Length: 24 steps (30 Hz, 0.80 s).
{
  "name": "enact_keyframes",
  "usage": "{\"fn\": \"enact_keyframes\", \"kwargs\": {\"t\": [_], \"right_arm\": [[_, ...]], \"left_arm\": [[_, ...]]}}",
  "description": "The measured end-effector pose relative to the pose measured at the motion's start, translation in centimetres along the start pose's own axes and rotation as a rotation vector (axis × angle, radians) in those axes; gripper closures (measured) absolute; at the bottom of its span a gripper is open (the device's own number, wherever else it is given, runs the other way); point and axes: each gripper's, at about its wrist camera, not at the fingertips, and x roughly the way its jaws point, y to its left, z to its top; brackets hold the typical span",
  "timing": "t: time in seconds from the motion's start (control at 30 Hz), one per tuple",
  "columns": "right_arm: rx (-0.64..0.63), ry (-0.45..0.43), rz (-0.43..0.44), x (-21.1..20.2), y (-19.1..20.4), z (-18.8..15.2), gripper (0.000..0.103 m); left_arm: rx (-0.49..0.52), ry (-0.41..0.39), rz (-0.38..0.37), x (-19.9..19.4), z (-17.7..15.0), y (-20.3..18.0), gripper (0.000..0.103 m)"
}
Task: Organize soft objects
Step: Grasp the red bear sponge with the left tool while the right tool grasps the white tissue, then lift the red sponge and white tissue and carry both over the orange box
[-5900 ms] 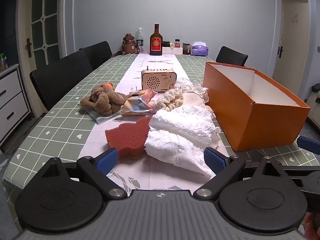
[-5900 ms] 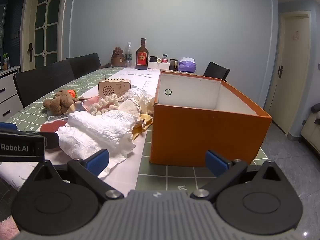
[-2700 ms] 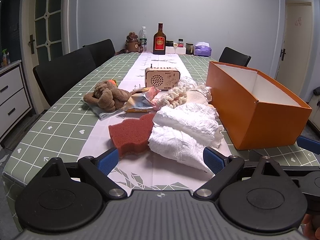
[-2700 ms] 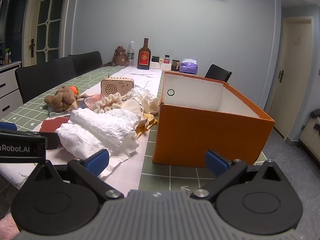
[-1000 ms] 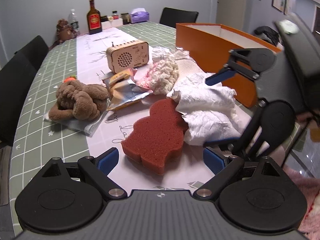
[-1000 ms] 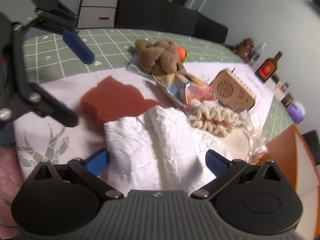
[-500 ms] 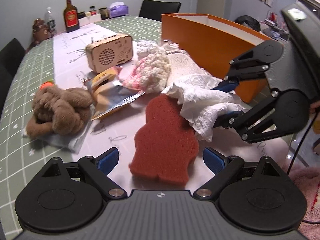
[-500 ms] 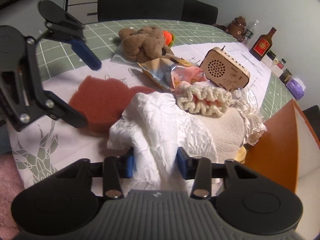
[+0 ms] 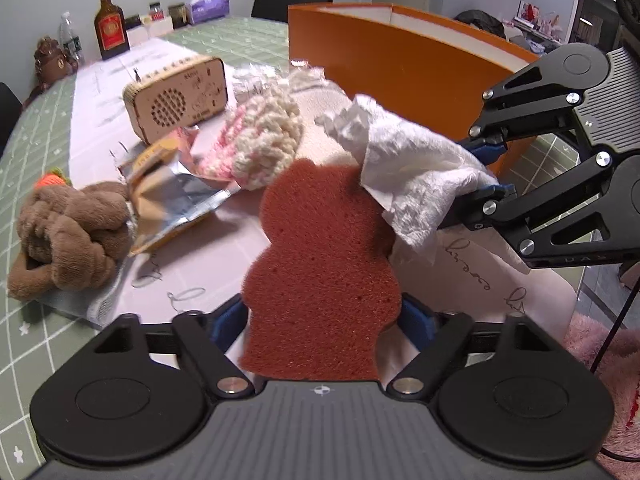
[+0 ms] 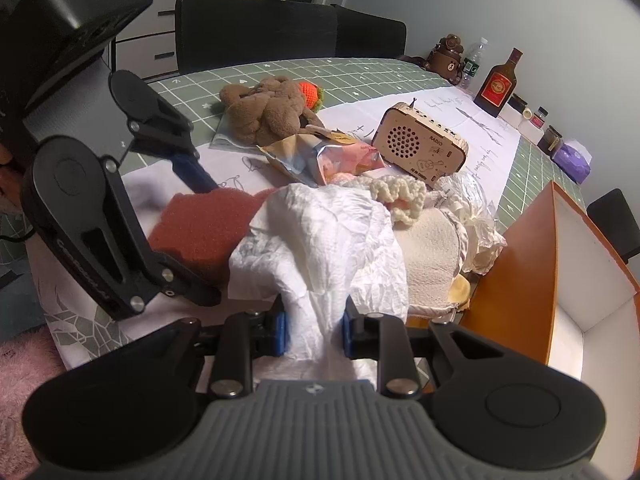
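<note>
A red sponge (image 9: pixel 320 264) lies on the pale table runner (image 9: pixel 200 264). Its near end is between the pads of my left gripper (image 9: pixel 322 320). The jaws are closing and the pads touch its sides. In the right wrist view the left gripper (image 10: pixel 208 240) straddles the sponge (image 10: pixel 208 224). My right gripper (image 10: pixel 314 332) is still closing, pinched on a crumpled white cloth (image 10: pixel 332 240). The left wrist view shows the cloth (image 9: pixel 412 168) bunched between the right gripper's (image 9: pixel 488 168) blue pads, overlapping the sponge's far corner. An orange box (image 9: pixel 400 68) stands open behind.
A brown plush toy (image 9: pixel 68 232), a foil snack packet (image 9: pixel 172 196), a cream and pink crochet piece (image 9: pixel 264 140) and a wooden radio (image 9: pixel 176 100) crowd the runner. A bottle (image 9: pixel 110 24) stands at the far end. Black chairs (image 10: pixel 256 32) line the far side.
My right gripper shut on the white cloth and raised it slightly. My left gripper moved forward and down onto the red sponge, and its jaws narrowed around it.
</note>
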Motion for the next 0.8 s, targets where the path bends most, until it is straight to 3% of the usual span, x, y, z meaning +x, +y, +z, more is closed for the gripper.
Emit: {"fn": "enact_keyframes", "kwargs": {"t": [0.07,0.3,0.47,0.8], "right_arm": [[0.008,0.006,-0.007,0.1,0.0,-0.1,0.079],[0.044,-0.032,0.013,-0.9,-0.2,-0.2,0.081],[0.044,-0.065,-0.004,-1.9,0.1,0.1,0.085],[0.12,-0.179,-0.067,-5.8,-1.0,0.4,0.086]], "left_arm": [[-0.027,0.011,-0.015,0.0,0.1,0.2,0.017],[-0.037,-0.007,0.011,-2.2,0.0,-0.2,0.02],[-0.049,-0.013,0.08,-4.5,-0.6,-0.3,0.02],[-0.087,-0.113,0.191,-10.3,0.6,-0.6,0.02]]}}
